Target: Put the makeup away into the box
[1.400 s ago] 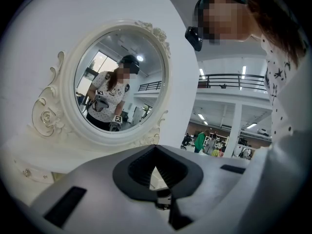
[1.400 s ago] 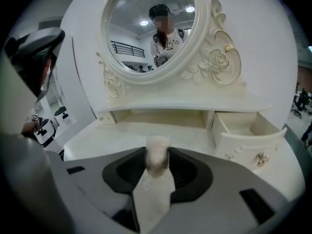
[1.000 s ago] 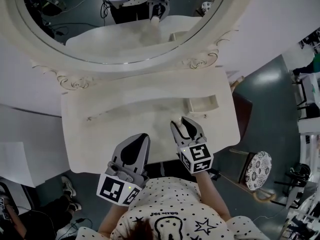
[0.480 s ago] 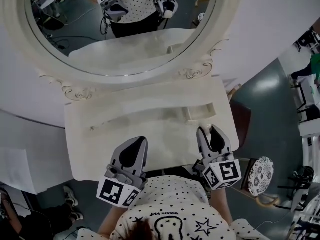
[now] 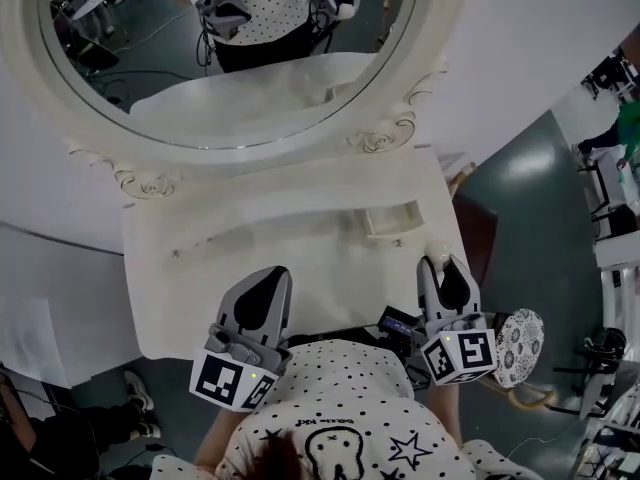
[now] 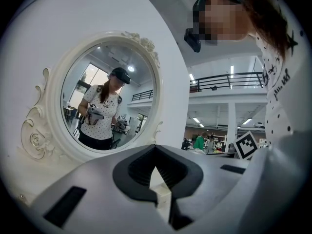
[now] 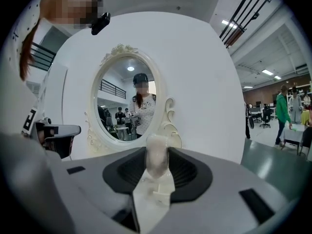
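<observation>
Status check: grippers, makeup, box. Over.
Left gripper shut, empty. Right gripper shut on pale rounded makeup piece, near-right of the open box, not yet in. Nothing seen between piece and box.

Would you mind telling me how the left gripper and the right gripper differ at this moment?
The left gripper is shut and empty; the right gripper clamps a pale rounded makeup item. In the head view, the left sits over the table's front edge, the right by its right corner. Both point towards the mirror.
</observation>
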